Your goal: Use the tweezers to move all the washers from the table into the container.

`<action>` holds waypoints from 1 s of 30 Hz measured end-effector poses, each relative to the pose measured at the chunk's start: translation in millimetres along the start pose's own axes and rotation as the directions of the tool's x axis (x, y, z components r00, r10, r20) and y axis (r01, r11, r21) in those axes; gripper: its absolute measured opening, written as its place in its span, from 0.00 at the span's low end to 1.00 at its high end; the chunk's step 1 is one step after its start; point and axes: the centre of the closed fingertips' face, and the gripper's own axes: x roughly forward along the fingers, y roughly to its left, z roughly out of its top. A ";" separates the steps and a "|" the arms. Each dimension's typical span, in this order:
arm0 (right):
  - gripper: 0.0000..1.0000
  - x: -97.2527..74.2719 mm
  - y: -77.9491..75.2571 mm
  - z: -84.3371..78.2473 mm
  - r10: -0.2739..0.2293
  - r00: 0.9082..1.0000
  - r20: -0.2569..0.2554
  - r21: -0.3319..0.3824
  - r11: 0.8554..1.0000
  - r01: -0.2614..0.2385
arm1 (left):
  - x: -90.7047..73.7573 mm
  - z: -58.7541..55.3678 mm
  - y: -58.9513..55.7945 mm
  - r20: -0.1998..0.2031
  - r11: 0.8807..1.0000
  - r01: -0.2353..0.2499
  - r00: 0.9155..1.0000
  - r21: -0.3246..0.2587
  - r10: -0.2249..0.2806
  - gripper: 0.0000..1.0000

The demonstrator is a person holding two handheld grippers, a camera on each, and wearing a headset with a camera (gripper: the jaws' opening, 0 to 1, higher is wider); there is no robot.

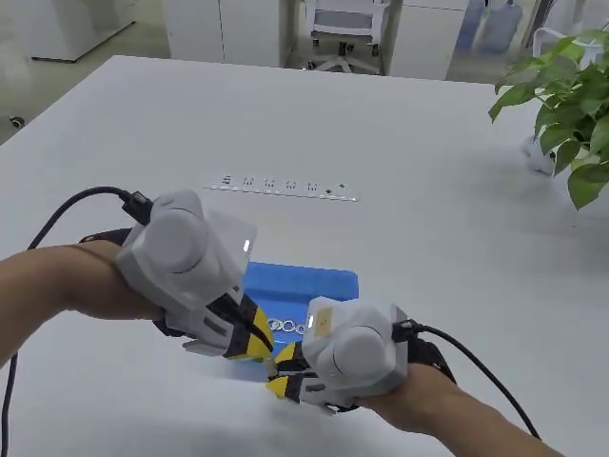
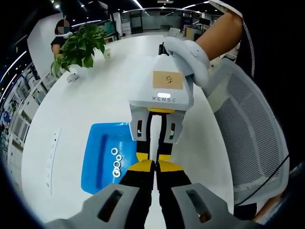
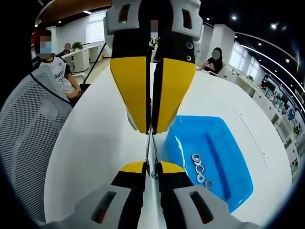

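- Blue container (image 1: 324,283) sits on the white table (image 1: 381,143), and a short row of washers (image 1: 285,327) lies inside it, touching one another; no telling the exact count from here
- Left gripper (image 2: 155,167) has its yellow fingers (image 3: 131,90) pressed together on the thin metal tweezers (image 3: 150,148)
- Right gripper (image 3: 152,168) faces it nose to nose; its fingers (image 3: 136,168) are drawn in on the other end of the same tweezers
- In the head view the two sets of fingers meet over the container's near edge; the washers lie just beyond them, apart from the tweezers
- Left gripper view puts the washers (image 2: 116,164) left of the fingers; right gripper view puts them (image 3: 200,169) to the right, down in the container
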 end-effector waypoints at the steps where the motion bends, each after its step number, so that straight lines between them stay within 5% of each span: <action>1: 0.12 0.1 0.0 0.0 0.001 1.000 0.000 -0.001 1.000 -0.001 | 0.0 0.0 0.1 0.000 1.000 0.000 1.000 0.000 0.000 0.05; 30: 0.12 -4.0 -4.4 -0.4 -0.006 1.000 0.009 0.031 1.000 0.006 | 5.0 6.2 8.4 -0.002 1.000 0.012 1.000 0.000 -0.012 0.05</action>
